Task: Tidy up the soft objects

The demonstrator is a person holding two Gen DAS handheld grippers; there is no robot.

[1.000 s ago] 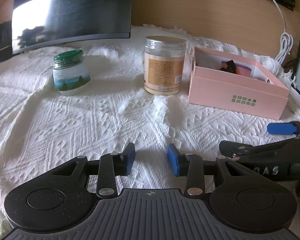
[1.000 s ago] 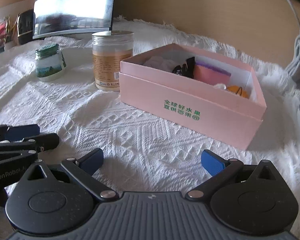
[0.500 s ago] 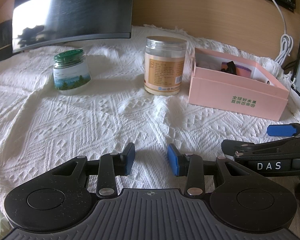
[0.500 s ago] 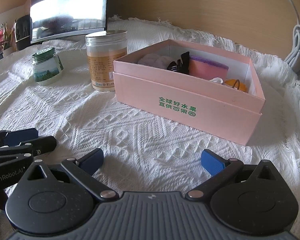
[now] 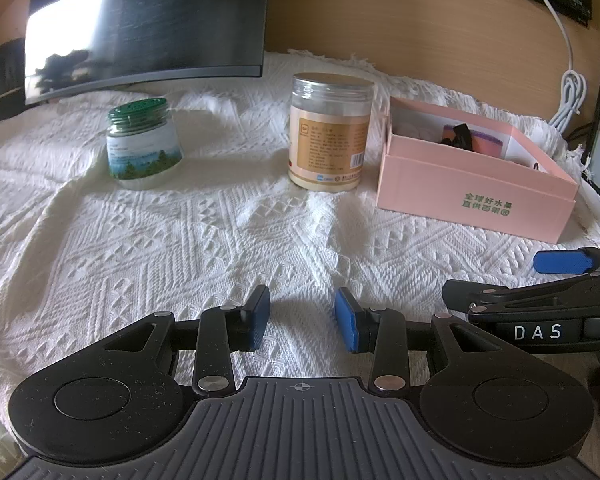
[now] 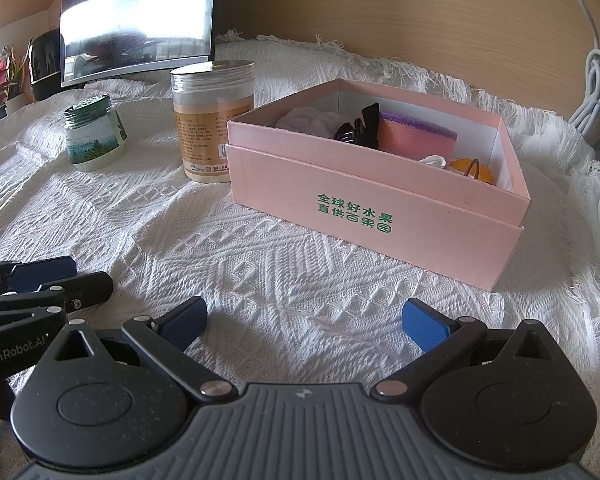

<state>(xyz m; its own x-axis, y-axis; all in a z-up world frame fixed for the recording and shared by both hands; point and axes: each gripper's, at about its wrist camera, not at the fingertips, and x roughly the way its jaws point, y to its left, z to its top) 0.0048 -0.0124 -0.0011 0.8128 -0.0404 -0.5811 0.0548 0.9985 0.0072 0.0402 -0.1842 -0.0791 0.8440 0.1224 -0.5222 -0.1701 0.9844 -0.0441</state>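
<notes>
A pink box (image 6: 380, 216) with green lettering stands open on the white knitted cloth; it also shows in the left wrist view (image 5: 472, 196). Inside lie a pale fluffy cloth (image 6: 308, 122), a black hair claw (image 6: 360, 128), a pink and purple sponge (image 6: 416, 136) and an orange item (image 6: 472, 170). My right gripper (image 6: 304, 322) is open and empty, low over the cloth in front of the box. My left gripper (image 5: 302, 318) is open with a narrower gap, empty, to the left of the right gripper.
A clear jar with beige contents (image 5: 328, 144) stands left of the box. A green-lidded jar (image 5: 142, 144) stands further left. A dark monitor (image 5: 140, 28) is at the back. A white cable (image 5: 568, 92) hangs on the wooden wall at right.
The right gripper has drawn slightly closer to the pink box and tilted, so the box looks larger. The left gripper has barely moved. Both jaws keep their openings.
</notes>
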